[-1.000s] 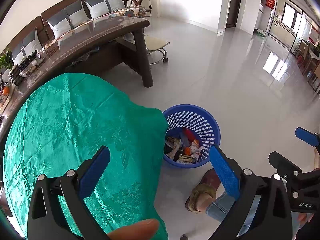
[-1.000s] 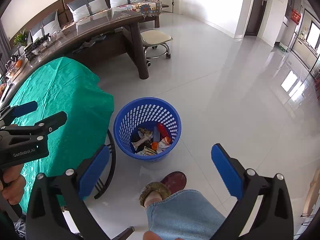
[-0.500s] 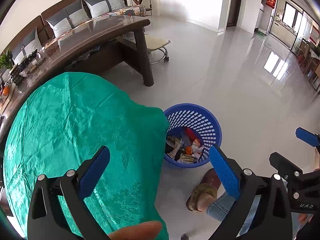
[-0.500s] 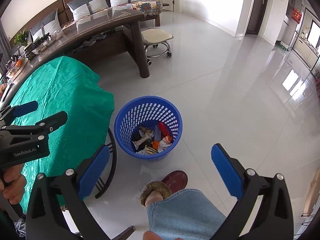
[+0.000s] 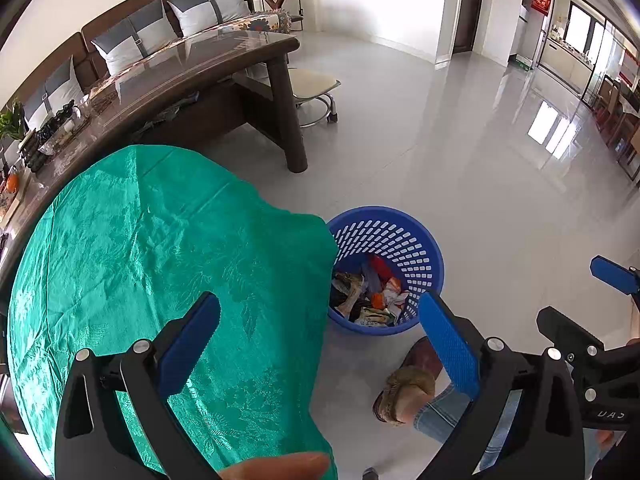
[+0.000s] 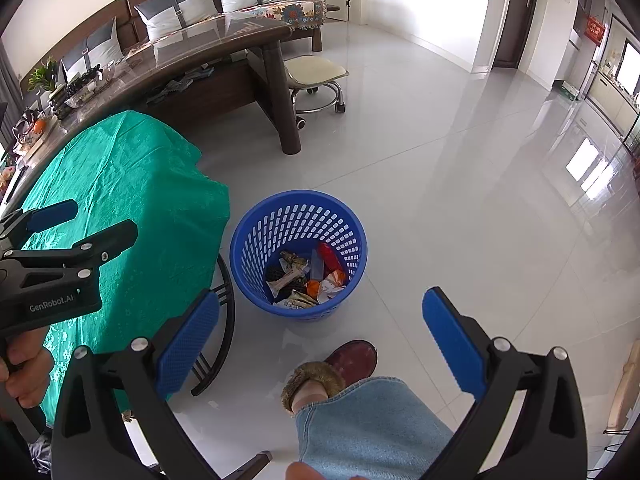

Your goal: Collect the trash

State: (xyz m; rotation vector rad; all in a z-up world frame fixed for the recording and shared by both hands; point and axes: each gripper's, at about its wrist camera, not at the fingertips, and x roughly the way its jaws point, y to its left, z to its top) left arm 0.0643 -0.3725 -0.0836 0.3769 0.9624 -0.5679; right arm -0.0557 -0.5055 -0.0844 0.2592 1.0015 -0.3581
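Observation:
A blue perforated basket (image 5: 416, 240) (image 6: 256, 240) stands on the pale floor beside the green-clothed table. Several crumpled wrappers and scraps of trash (image 5: 368, 292) (image 6: 308, 276) lie in its bottom. My left gripper (image 5: 320, 328) is open and empty, held above the table's right edge with the basket just beyond its right finger. My right gripper (image 6: 320, 320) is open and empty, held above the floor in front of the basket. The left gripper also shows at the left of the right wrist view (image 6: 64, 240).
A round table with a green cloth (image 5: 140, 248) (image 6: 120, 184) fills the left. A person's slippered foot (image 6: 340, 368) and jeans leg stand just in front of the basket. A long dark counter (image 5: 180, 76), a stool (image 6: 316, 72) and a sofa lie behind.
Almost nothing differs; both views have shifted very slightly and both grippers stay open and empty.

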